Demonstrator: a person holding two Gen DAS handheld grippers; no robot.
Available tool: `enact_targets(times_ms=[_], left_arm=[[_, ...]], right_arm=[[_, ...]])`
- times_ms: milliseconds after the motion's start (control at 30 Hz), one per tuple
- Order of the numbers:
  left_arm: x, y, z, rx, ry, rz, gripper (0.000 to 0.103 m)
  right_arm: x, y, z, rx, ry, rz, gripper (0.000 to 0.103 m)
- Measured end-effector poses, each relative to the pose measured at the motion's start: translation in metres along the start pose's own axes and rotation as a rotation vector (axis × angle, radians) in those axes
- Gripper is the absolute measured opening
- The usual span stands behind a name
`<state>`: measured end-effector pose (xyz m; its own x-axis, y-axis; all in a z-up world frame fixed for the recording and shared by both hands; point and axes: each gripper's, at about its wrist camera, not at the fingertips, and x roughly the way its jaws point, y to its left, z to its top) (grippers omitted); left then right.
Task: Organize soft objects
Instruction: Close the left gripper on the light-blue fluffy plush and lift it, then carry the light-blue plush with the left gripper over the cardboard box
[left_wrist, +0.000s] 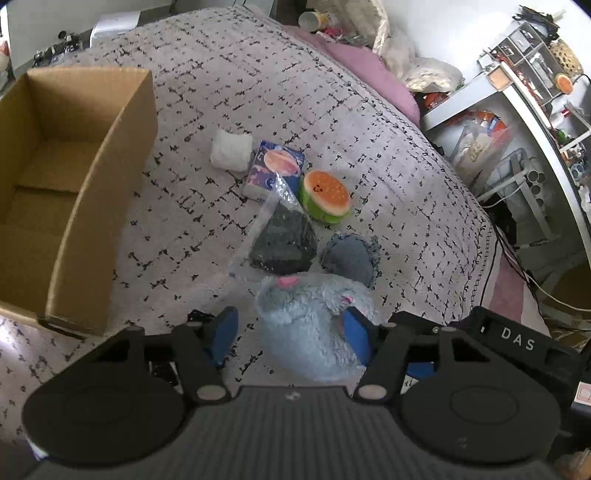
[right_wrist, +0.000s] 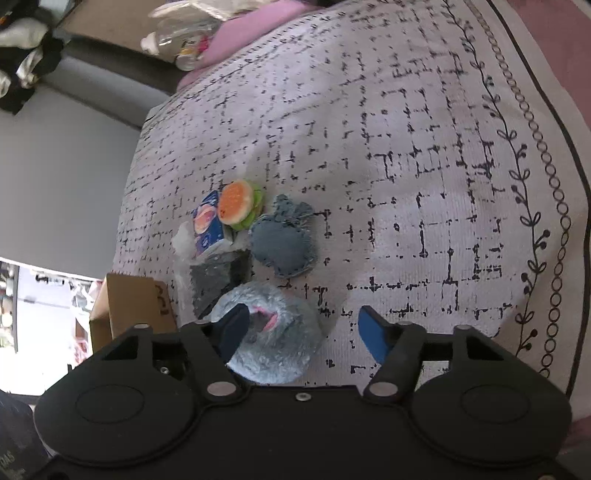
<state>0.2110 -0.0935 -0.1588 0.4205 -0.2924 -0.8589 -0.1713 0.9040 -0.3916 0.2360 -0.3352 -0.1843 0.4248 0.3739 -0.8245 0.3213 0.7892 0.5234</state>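
We are spreading the left hand-held gripper (left_wrist: 291, 332) wide around the plush (left_wrist: 314, 325), probably for boxing; the right hand-held gripper (right_wrist: 303, 328) is gaping empty beside it.

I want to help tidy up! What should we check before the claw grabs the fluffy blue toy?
1. Left claw open: ok.
2. Fluffy blue toy between its fingers: ok, though nearer the right finger.
3. Toy's plastic wrap clear of the dark bag: cannot tell.
4. Cardboard box has room: ok, nothing shows inside.
5. Right claw out of the way: not ok, one finger sits over the toy.
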Motion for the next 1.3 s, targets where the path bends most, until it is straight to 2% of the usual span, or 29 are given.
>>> enact_targets(times_ms=[167, 600, 633, 667, 700, 767, 867, 1300], left_arm=[[0.014, -0.003, 0.000, -0.025, 0.013, 0.008, 0.050], [0.032, -0.005, -0.003, -0.077, 0.004, 0.019, 0.035], [0.033, -0.005, -0.002, -0.079, 0.002, 0.018, 0.034], [0.033, -0.005, -0.002, -0.082, 0.003, 0.017, 0.032], [0.033, -0.005, -0.002, -0.085, 0.005, 0.015, 0.031], [0.031, -0.007, -0.003, -0.082, 0.000, 0.016, 0.026], [0.025, -0.009, -0.005, -0.072, -0.010, 0.015, 0.022], [-0.019, -0.007, -0.008, -0.064, -0.102, 0.003, 0.021]], right_arm=[[0.014, -0.003, 0.004, 0.030, 0.024, 0.016, 0.046], [0.038, -0.002, 0.004, 0.054, 0.039, 0.013, 0.042], [0.040, -0.002, 0.004, 0.057, 0.039, 0.019, 0.037], [0.040, -0.002, 0.004, 0.058, 0.040, 0.034, 0.025], [0.040, -0.002, 0.004, 0.054, 0.042, 0.054, 0.019], [0.038, 0.001, 0.002, 0.035, 0.032, 0.053, 0.016], [0.035, 0.001, 0.001, 0.037, 0.035, 0.070, 0.014], [0.006, 0.016, -0.011, -0.042, -0.002, 0.199, 0.013]])
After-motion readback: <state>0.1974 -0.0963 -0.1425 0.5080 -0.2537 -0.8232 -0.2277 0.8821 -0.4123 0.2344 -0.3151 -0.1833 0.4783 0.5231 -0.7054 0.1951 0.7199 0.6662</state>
